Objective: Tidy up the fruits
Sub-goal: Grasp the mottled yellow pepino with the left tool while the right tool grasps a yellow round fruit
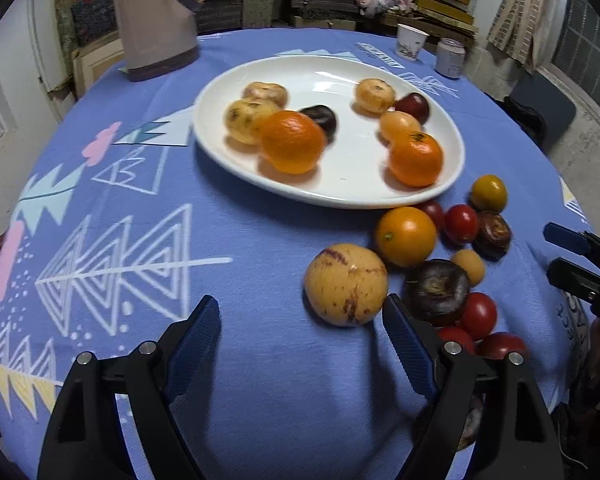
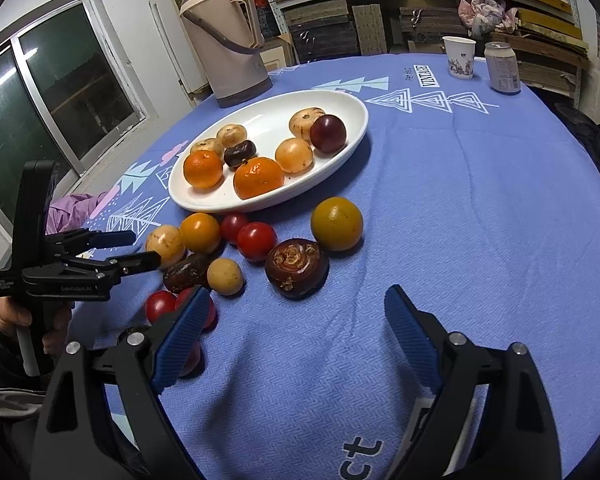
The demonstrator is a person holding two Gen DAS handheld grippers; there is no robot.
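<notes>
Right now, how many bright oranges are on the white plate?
2. In the left wrist view, one orange is at the plate's left, beside a dark fruit; the other orange is at its right, near the front rim. None looks hidden.

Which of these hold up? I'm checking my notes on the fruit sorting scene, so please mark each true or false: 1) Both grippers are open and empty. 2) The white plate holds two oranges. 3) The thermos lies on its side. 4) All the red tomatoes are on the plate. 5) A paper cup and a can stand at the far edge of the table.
1) True: the left gripper and the right gripper stand open with nothing between them.
2) True: two oranges sit on the white plate.
3) False: the thermos stands upright behind the plate.
4) False: the red tomatoes lie on the tablecloth, off the plate.
5) True: the paper cup and the can stand there.
</notes>
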